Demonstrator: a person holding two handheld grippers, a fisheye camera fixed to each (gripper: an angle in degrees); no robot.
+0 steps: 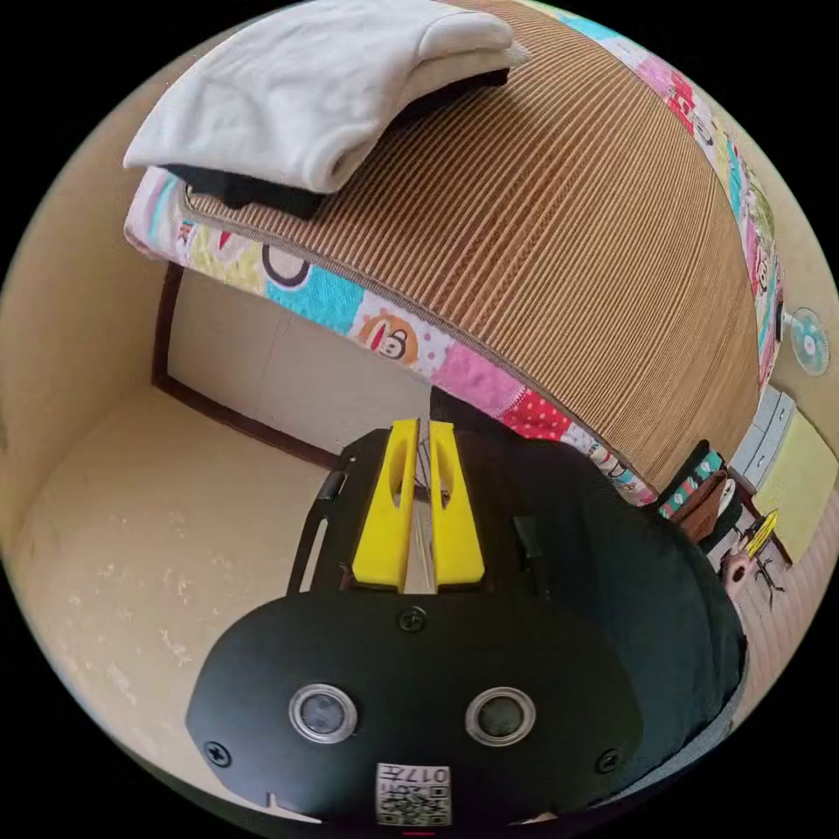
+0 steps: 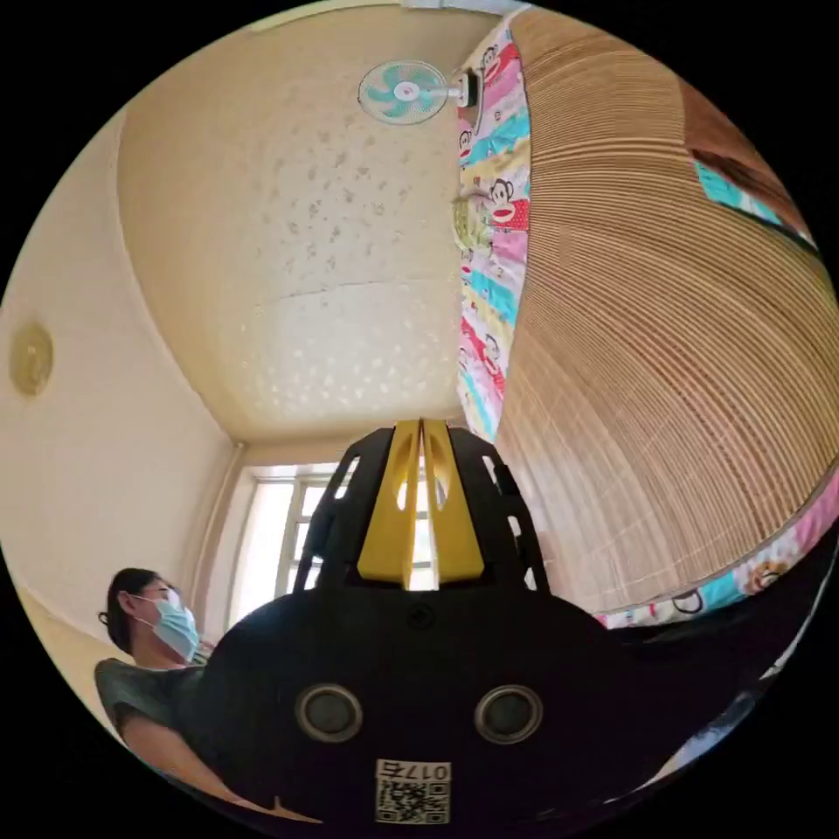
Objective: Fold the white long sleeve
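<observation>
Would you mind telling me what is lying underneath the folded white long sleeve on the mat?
A dark garment lies under the white long sleeve, its edges peeking out along two sides, on the woven mat. How far it extends, and anything else beneath, is covered.

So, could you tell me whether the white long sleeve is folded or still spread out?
Folded: the white long sleeve lies as a compact layered bundle atop a dark garment on the woven mat.

low beside mat [image 1: 559, 245], tilted upward, mat shared
</observation>
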